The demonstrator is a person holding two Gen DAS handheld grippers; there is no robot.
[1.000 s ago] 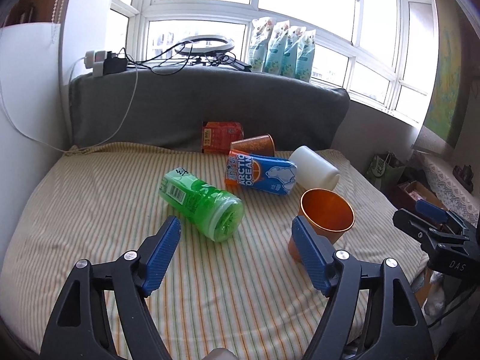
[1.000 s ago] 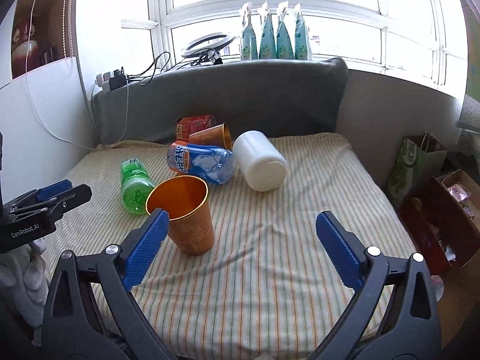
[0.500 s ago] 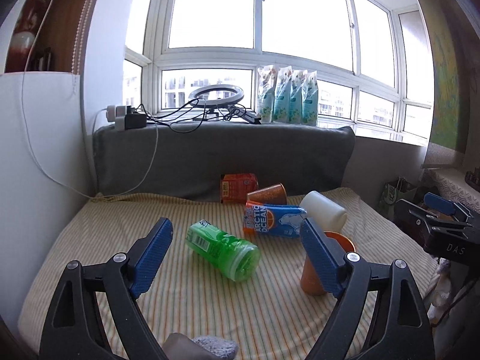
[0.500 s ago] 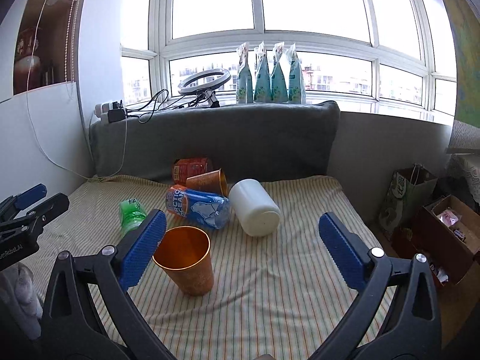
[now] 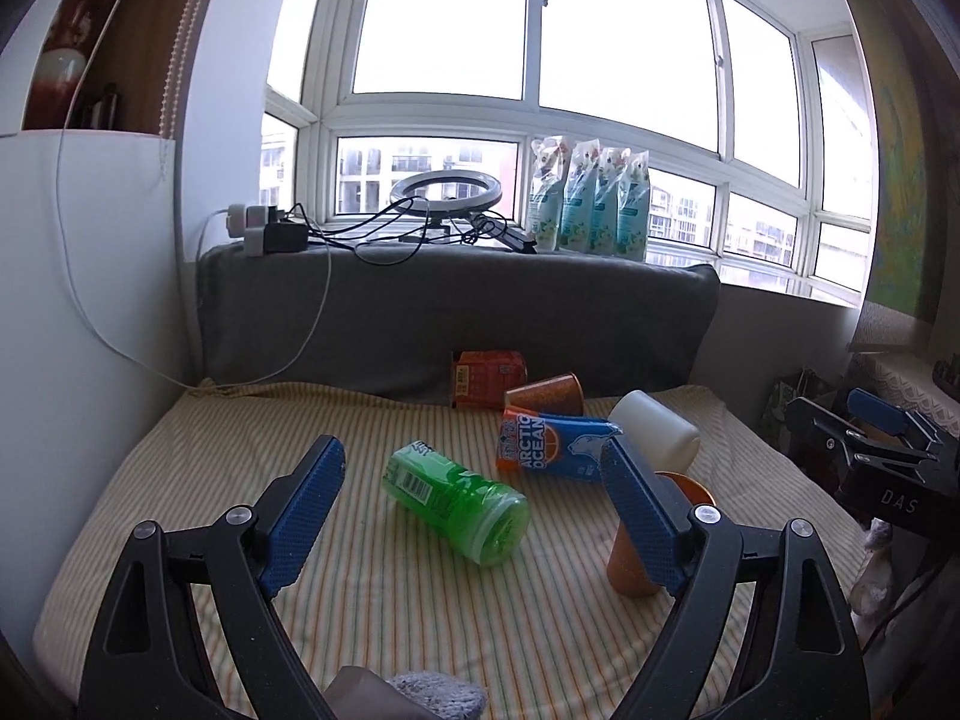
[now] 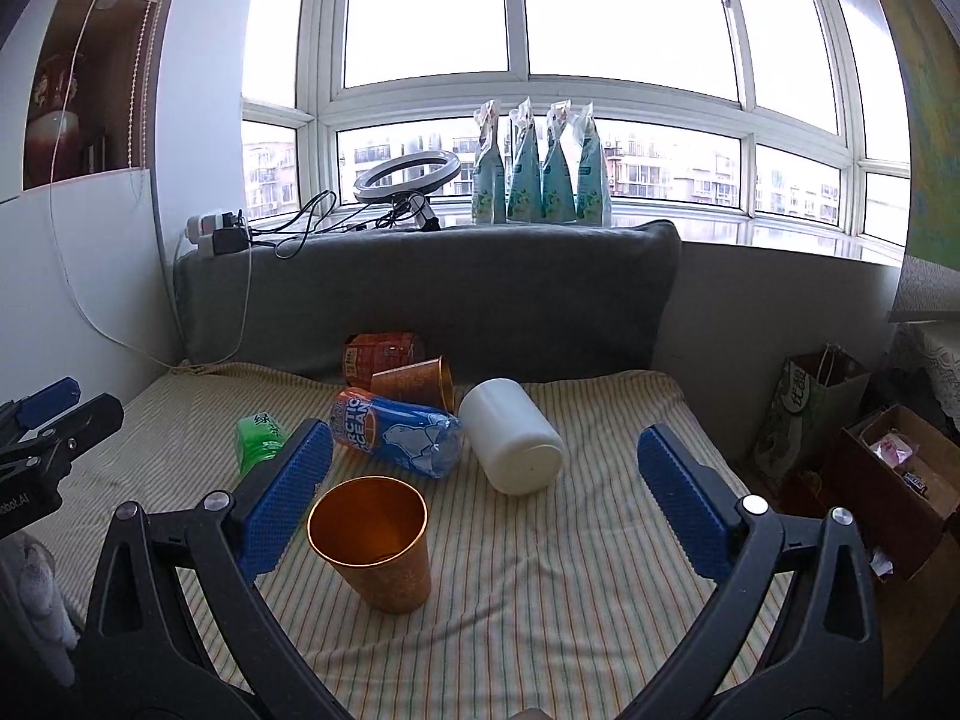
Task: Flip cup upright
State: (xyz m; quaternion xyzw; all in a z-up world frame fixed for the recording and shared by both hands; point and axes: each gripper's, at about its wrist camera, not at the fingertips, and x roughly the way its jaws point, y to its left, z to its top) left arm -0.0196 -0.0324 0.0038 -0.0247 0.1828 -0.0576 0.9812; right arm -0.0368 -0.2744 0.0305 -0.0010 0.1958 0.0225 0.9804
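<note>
Left gripper jaws spread wide, nothing between the blue pads, hanging above the striped cloth at the bottom of the left wrist view. Right gripper also spread wide, holding nothing, low in the right wrist view; its blue-tipped body also shows at the right edge of the left view.

Orange cup stands upright, mouth up, on the cloth, lower centre-left of the right view, just beside the right gripper's left pad but clear of it. In the left view the same cup sits lower right, mostly hidden behind the left gripper's right finger.

Next out: green bottle on its side, centre of the left view. Behind it the blue Arctic Ocean bottle lies flat, touching the white jar, which is also on its side, centre of the right view.

Further back a second orange cup lies tipped over, mouth toward the right. A red can lies behind it against the grey cushion.

Top of cushion: ring light, cables, four pouches along the window sill, upper centre.
</note>
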